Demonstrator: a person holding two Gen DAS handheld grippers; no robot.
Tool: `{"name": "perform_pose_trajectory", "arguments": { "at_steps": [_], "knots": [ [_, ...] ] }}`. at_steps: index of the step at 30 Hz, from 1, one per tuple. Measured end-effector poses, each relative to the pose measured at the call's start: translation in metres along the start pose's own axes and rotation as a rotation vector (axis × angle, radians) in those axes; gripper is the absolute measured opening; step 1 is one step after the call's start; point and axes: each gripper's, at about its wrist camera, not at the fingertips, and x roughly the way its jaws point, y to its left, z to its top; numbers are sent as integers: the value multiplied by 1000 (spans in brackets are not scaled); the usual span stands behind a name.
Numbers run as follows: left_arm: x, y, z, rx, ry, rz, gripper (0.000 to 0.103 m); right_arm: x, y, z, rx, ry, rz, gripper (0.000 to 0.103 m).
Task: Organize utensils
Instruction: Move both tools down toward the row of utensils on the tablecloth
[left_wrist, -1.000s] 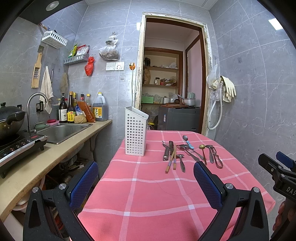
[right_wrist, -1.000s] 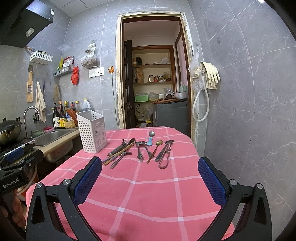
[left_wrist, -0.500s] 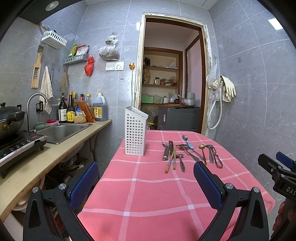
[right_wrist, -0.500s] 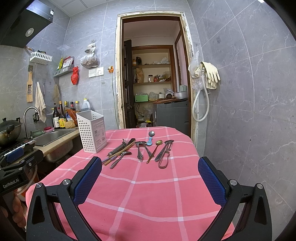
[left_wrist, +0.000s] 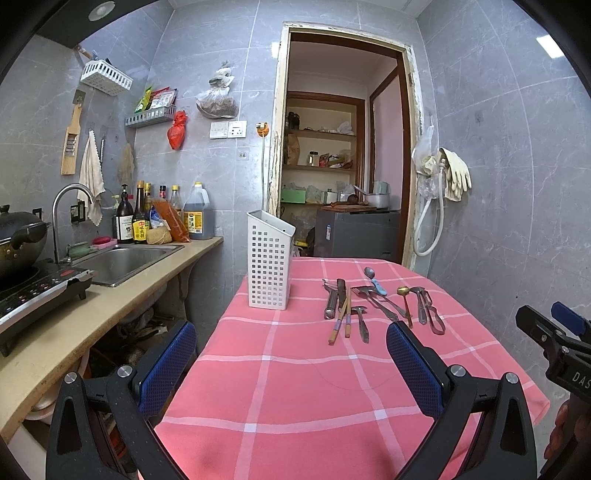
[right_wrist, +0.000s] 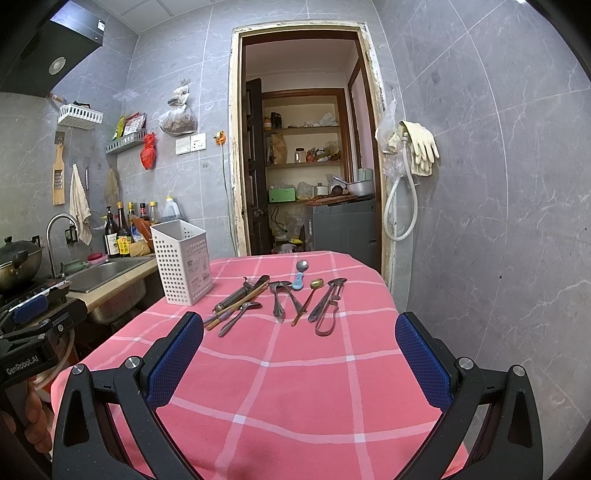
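Note:
Several utensils lie in a row on the pink checked tablecloth (left_wrist: 295, 369): chopsticks (left_wrist: 341, 319), a metal fork (left_wrist: 361, 321), a blue-handled spoon (left_wrist: 375, 280), a gold spoon (left_wrist: 405, 304) and tongs (left_wrist: 428, 308). The same row shows in the right wrist view, with chopsticks (right_wrist: 240, 301) and tongs (right_wrist: 327, 304). A white perforated holder (left_wrist: 269, 266) stands upright left of them, also in the right wrist view (right_wrist: 183, 260). My left gripper (left_wrist: 291, 365) is open and empty, short of the utensils. My right gripper (right_wrist: 299, 358) is open and empty, also short of them.
A counter with a sink (left_wrist: 122, 260), bottles (left_wrist: 147, 218) and an induction hob (left_wrist: 33, 291) runs along the left. An open doorway (left_wrist: 340, 177) lies behind the table. The tiled wall (right_wrist: 498, 221) is close on the right.

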Motion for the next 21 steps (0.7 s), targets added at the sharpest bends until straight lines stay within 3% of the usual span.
{"name": "perform_pose_trajectory", "arguments": {
  "at_steps": [13,21],
  "knots": [
    [25,-10,22,18,5,-34,103,16,-16,37,-24,-63,-4,102],
    [51,-16,45,16,16,-53,103,45,-20,51,-27,-46,18,102]
  ]
}}
